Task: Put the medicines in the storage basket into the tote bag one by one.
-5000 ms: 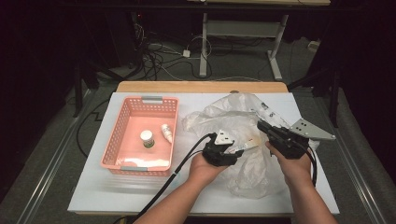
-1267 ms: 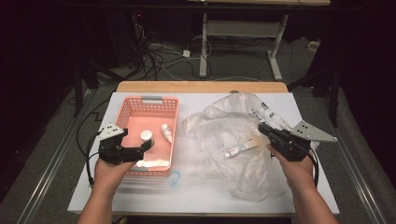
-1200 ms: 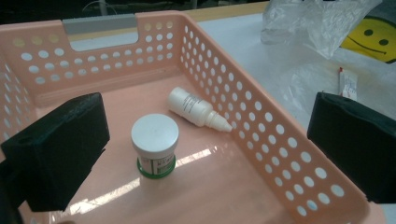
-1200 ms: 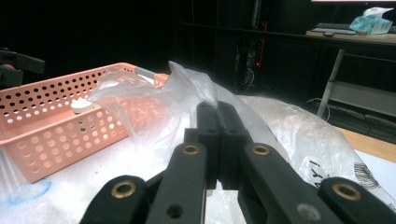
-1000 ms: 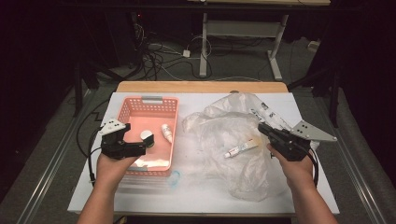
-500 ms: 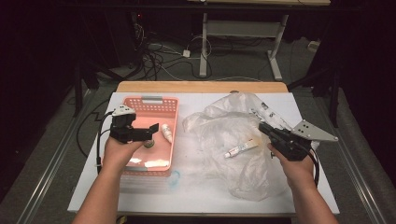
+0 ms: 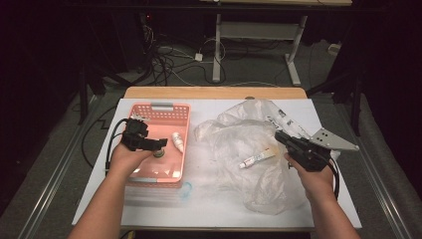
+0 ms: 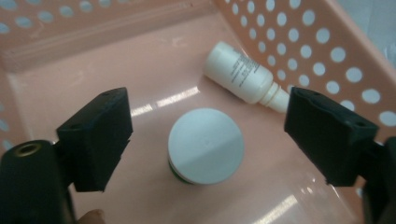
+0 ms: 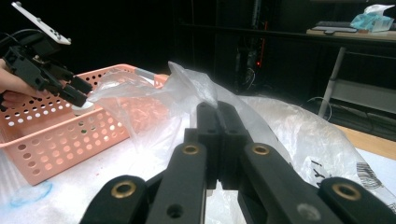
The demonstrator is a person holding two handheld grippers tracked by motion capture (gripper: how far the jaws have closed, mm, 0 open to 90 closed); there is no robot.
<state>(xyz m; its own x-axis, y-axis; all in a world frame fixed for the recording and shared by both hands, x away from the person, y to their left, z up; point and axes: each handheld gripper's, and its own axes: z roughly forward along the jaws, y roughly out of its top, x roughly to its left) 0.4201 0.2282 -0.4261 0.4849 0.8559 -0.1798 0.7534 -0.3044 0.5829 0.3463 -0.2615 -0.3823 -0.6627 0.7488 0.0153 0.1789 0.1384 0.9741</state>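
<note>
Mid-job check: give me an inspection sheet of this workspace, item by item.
Surface: white table top, wooden edge at the far side.
Job's things: round white-lidded jar upright in the pink basket; small white bottle on its side beside it.
Clutter: crumpled clear plastic bag; white tube lying in it.
Grippers: left tongs open, pads either side of the jar and clear of it, just closing; right tongs shut on the plastic bag.
Cables: black cable trailing from the left tongs.
Surroundings: dark floor, loose wires, desk legs.
</note>
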